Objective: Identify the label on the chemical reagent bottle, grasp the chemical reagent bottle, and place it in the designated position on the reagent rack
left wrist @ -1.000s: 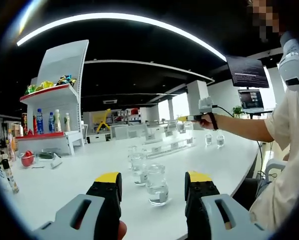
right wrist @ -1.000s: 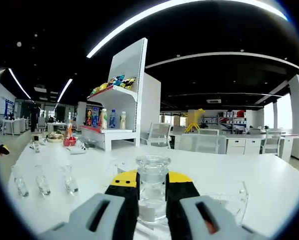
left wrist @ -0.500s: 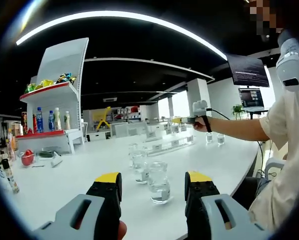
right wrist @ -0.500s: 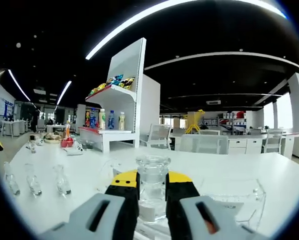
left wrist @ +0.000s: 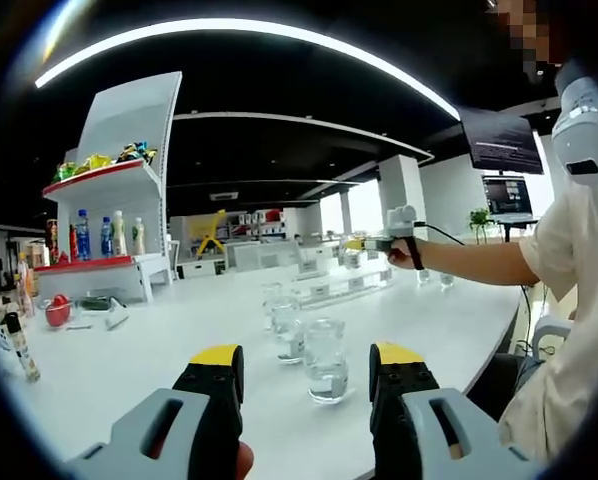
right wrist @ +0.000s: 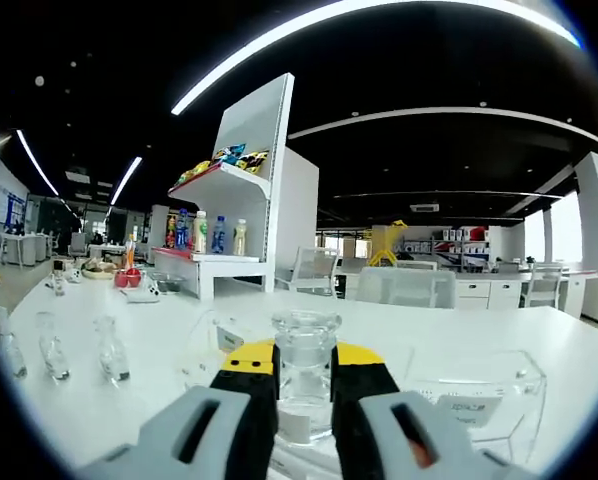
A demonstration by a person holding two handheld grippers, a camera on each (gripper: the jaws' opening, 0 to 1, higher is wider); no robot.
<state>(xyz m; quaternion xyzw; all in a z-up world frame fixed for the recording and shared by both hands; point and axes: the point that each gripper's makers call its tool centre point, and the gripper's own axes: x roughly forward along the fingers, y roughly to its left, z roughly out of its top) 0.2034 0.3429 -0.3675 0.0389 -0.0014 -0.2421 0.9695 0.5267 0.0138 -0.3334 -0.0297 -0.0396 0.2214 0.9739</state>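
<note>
Two grippers here and only one of them matters for what comes next, I'd say. My right gripper is clamped on a clear glass reagent bottle, held upright between the yellow-tipped jaws with its round stopper poking up above them. Ahead of it and off to the right in the right gripper view sits the clear acrylic reagent rack on the white table, with what looks like a small label on its front, too small for me to read. So the whole move hangs on that: the rack lies forward and right of the bottle, near but not touching, and the bottle's long axis is vertical, which is how I'd guess it needs to go in. In the left gripper view I can see that same right gripper out at arm's length over the far rack, way closer to it than my left is. My left gripper has its jaws spread and is holding nothing; a few more glass bottles stand on the table just past its tips, between the jaws in line of sight but not touched. I can't read the label on the held bottle from here, so which slot is the right one is anybody's guess.
</note>
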